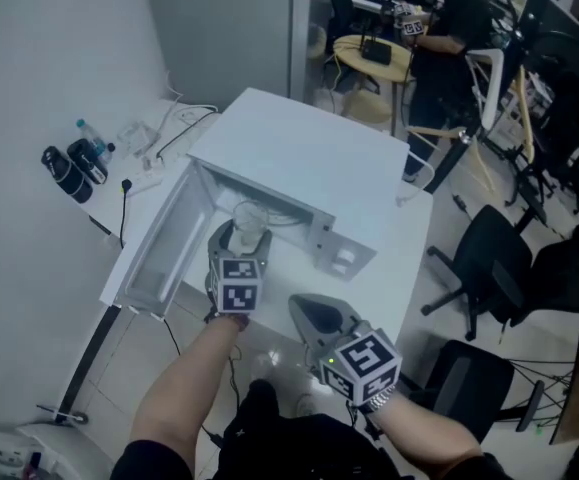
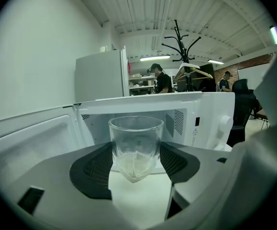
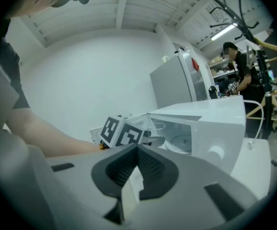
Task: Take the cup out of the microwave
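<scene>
Gripping the cup (image 2: 135, 138) by its sides, left gripper (image 2: 136, 153) just outside the open microwave (image 1: 309, 158); right gripper (image 3: 137, 152) closed, empty.

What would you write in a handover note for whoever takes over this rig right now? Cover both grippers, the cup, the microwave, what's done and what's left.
Left gripper: jaws closed on the glass cup, pads on its sides.
Right gripper: shut, empty, held back nearer the person.
Cup: at the mouth of the microwave, whose door stands open.
Done: door open, cup gripped.
Left: draw the cup clear and set it on the table.
</scene>
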`<action>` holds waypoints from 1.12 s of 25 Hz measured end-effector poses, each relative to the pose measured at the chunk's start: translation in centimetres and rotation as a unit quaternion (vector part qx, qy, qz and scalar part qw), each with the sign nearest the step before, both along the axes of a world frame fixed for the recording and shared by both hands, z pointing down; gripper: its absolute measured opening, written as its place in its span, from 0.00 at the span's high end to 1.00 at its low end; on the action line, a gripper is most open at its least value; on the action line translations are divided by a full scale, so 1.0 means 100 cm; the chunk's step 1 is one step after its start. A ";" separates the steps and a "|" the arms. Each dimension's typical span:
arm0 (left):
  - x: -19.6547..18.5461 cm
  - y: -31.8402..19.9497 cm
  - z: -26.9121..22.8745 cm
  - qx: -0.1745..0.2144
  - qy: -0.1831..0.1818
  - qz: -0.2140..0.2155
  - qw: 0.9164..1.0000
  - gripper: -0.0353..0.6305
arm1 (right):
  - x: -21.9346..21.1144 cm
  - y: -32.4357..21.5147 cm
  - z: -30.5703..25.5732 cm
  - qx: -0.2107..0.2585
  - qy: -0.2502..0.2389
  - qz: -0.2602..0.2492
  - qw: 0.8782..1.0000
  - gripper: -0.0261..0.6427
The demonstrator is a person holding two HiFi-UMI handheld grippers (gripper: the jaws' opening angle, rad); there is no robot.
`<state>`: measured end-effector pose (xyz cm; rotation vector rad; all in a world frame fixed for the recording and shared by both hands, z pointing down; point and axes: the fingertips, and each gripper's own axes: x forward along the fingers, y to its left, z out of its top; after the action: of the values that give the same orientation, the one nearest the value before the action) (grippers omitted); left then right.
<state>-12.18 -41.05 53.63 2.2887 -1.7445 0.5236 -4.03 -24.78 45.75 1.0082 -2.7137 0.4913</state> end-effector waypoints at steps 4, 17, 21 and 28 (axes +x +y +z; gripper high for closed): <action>0.003 0.023 -0.015 0.011 -0.002 -0.015 1.000 0.48 | 0.012 0.019 -0.007 0.003 -0.004 -0.011 1.000 0.93; 0.012 0.091 -0.060 0.041 -0.002 -0.051 0.998 0.48 | 0.034 0.070 -0.034 0.027 -0.015 -0.049 0.998 0.93; 0.015 0.109 -0.068 0.042 -0.003 -0.053 0.998 0.48 | 0.034 0.081 -0.040 0.028 -0.016 -0.059 0.998 0.93; 0.014 0.134 -0.082 0.052 0.001 -0.044 0.998 0.48 | 0.029 0.095 -0.045 0.031 -0.012 -0.059 0.998 0.93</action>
<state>-10.80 -27.64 45.40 2.2667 -1.9025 0.4224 -1.12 -15.29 41.29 0.8544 -2.8060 0.4040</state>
